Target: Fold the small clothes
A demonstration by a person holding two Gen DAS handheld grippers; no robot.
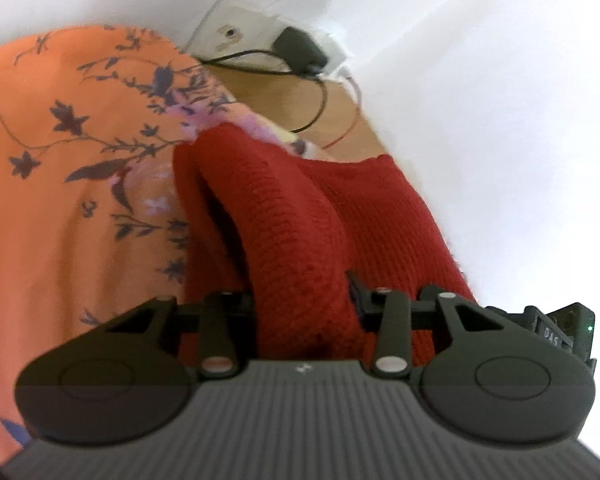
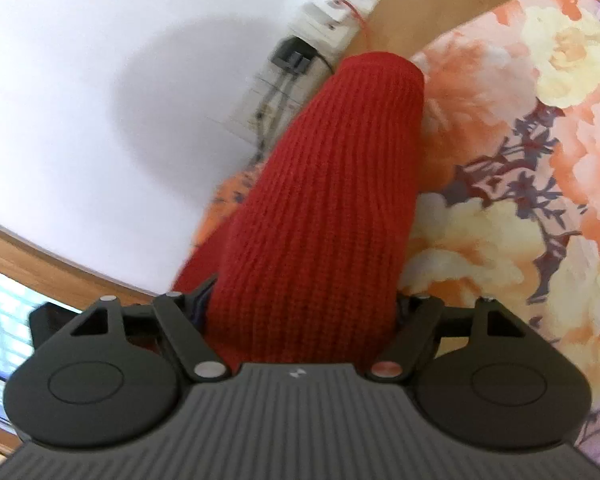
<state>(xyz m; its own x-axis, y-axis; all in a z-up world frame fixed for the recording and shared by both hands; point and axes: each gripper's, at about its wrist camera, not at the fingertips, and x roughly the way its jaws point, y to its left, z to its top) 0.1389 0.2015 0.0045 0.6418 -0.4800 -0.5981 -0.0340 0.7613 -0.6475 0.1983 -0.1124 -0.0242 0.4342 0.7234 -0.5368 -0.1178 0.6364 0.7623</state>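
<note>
A red knitted garment (image 1: 284, 208) lies bunched on an orange flowered sheet (image 1: 68, 200). In the left wrist view a thick fold of it runs up between the jaws of my left gripper (image 1: 300, 296), which is shut on it; the cloth hides the fingertips. In the right wrist view a wide roll of the same red knit (image 2: 332, 184) fills the gap of my right gripper (image 2: 302, 312) from side to side, and both jaws bear on it. Its fingertips are also covered. The roll stretches away from the gripper toward the wall.
The flowered sheet (image 2: 520, 160) spreads to the right. A white wall is close ahead, with a socket plate and a black plug (image 1: 296, 50) whose cable trails over a wooden ledge (image 1: 284, 100). A wooden frame (image 2: 40, 264) and a window (image 2: 4, 320) are at lower left.
</note>
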